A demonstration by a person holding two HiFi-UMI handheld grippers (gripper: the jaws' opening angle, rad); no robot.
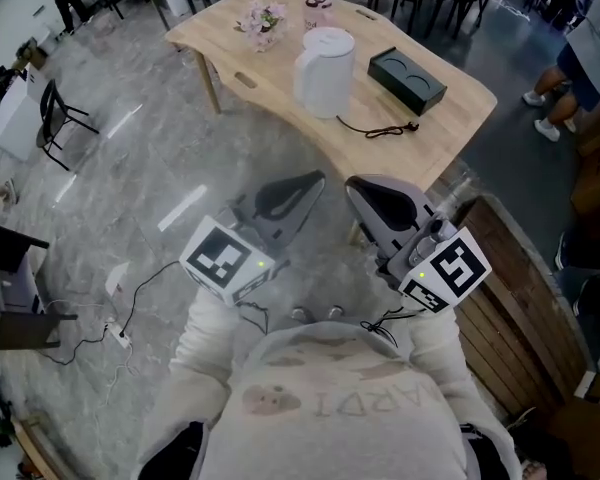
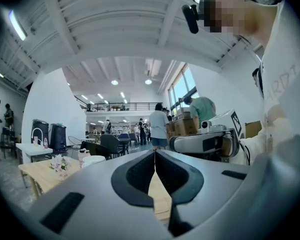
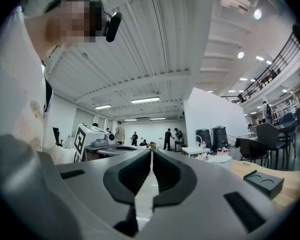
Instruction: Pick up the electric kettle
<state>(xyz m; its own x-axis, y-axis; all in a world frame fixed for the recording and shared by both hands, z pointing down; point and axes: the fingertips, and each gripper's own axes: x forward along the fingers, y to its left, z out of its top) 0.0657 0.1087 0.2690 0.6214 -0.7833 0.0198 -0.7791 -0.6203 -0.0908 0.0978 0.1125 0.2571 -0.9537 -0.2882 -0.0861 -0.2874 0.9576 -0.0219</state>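
Status: approach not yet begun. The electric kettle [image 1: 325,71], white with its lid on, stands upright near the middle of the wooden counter [image 1: 458,96], well apart from both tools.

Left tongs [image 1: 316,180]: pressed together, tips meeting, nothing between them (confirmed in the left gripper view). Right tongs [image 1: 355,186]: likewise pressed together and empty. Both are held close to the body, over the floor, short of the counter's near edge.

Surroundings noted: a black tray [image 1: 407,78] with two round recesses lies just right of the kettle. A dark cord [image 1: 380,128] runs from the kettle's foot toward the near right. Flowers [image 1: 262,20] lie at the far left.

Risks, as judged:
- If the tongs are not spread before contact, the kettle would be pushed rather than gripped, and could be tipped toward the flowers.
- The body looks smooth and rounded, so slippage is likely if it is pinched there. No handle can be made out from here, so a firmer grip point is unconfirmed.
- The cord appears to be attached. On lifting it could drag, catch on the black tray, or pull the kettle askew.
- Contents are unknown, so weight may be underestimated.
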